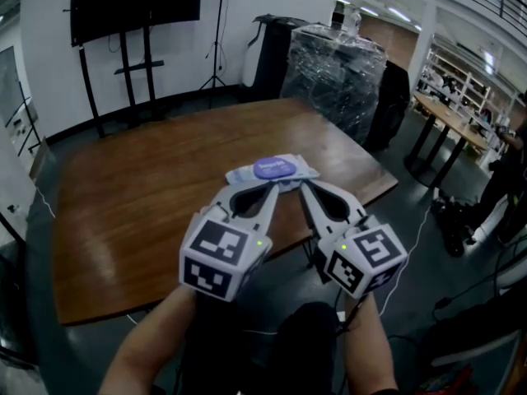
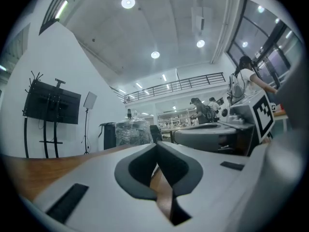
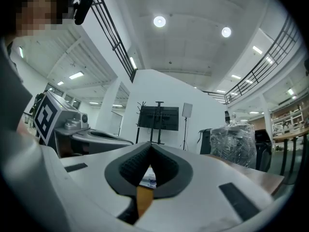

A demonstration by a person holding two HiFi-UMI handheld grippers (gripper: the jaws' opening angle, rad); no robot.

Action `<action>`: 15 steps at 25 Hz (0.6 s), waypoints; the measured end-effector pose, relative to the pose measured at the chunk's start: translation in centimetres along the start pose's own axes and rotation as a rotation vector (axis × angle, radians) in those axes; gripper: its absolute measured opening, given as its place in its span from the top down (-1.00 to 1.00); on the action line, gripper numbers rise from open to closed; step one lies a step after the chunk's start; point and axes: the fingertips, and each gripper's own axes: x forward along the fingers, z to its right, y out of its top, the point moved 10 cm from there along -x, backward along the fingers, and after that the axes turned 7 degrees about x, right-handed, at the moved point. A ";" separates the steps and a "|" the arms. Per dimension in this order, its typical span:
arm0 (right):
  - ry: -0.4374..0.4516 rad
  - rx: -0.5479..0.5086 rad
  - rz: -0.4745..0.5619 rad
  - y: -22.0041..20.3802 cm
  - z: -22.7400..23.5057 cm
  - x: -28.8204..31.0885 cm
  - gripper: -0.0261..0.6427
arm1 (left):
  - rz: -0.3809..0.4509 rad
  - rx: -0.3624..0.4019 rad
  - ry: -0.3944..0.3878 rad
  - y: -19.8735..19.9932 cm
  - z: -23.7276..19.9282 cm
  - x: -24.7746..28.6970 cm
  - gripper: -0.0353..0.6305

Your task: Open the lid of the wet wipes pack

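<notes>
The wet wipes pack (image 1: 272,170), pale blue with a purple oval lid (image 1: 274,168), lies flat on the brown wooden table (image 1: 148,204) near its front right edge. The lid looks closed. My left gripper (image 1: 276,187) and right gripper (image 1: 301,187) are held side by side, level, with their tips converging just short of the pack's near edge. Both are shut with nothing between the jaws. A sliver of the pack (image 3: 148,180) shows below the shut right gripper (image 3: 150,148) in the right gripper view. Under the shut left gripper (image 2: 157,146) in its own view only table wood is visible.
A black screen on a stand (image 1: 136,6) and a light stand (image 1: 219,31) are behind the table. A plastic-wrapped pallet (image 1: 342,68) stands off its far right corner. More tables (image 1: 449,118) and floor cables (image 1: 449,212) lie to the right.
</notes>
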 end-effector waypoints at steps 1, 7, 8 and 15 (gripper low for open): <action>0.009 0.001 0.001 -0.1 0.3 0.3 0.89 | 0.003 0.000 0.010 -0.1 -0.2 0.3 0.88; 0.069 0.018 0.019 -0.7 2.0 1.9 0.89 | 0.011 0.018 0.069 -0.2 -1.2 1.8 0.88; 0.074 0.018 0.019 -0.6 2.3 2.1 0.89 | 0.011 0.019 0.076 -0.2 -1.4 2.0 0.88; 0.106 0.026 0.029 -0.4 2.8 2.2 0.89 | 0.019 0.044 0.093 -0.3 -1.1 2.7 0.88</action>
